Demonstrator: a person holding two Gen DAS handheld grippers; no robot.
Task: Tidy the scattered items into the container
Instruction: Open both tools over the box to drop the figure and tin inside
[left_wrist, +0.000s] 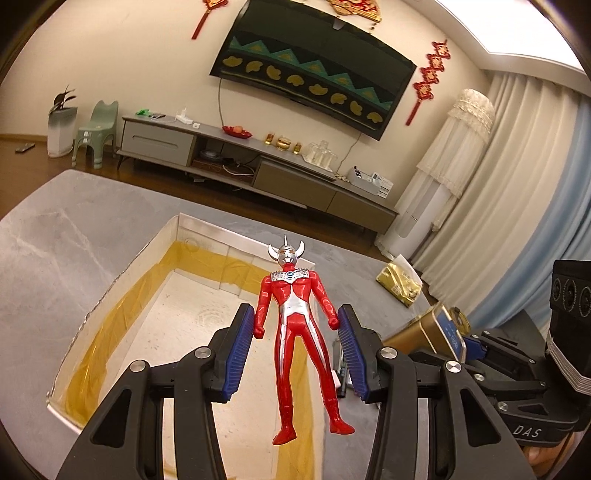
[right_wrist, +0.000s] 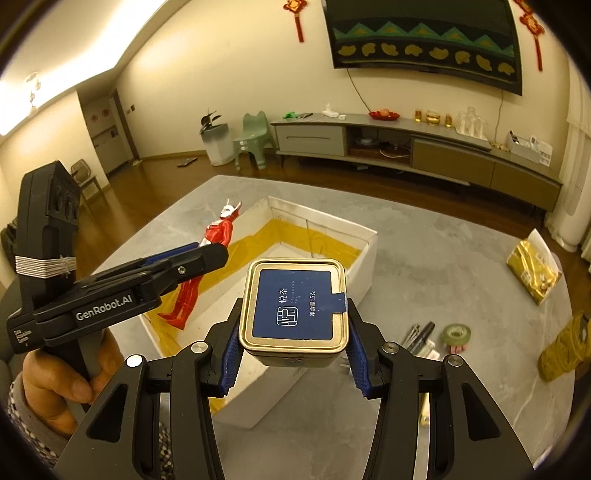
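Over box (left_wrist: 122, 280), figure (left_wrist: 295, 332) head pointing away.

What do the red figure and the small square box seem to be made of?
Red figure: probably moulded plastic; glossy, with highlights and silver painted parts.
Square box: looks like metal tin; shiny gold rolled rim, with a matte blue label on the lid.

right gripper (right_wrist: 293, 334) clamps gold tin (right_wrist: 293, 312) above white box (right_wrist: 364, 254).
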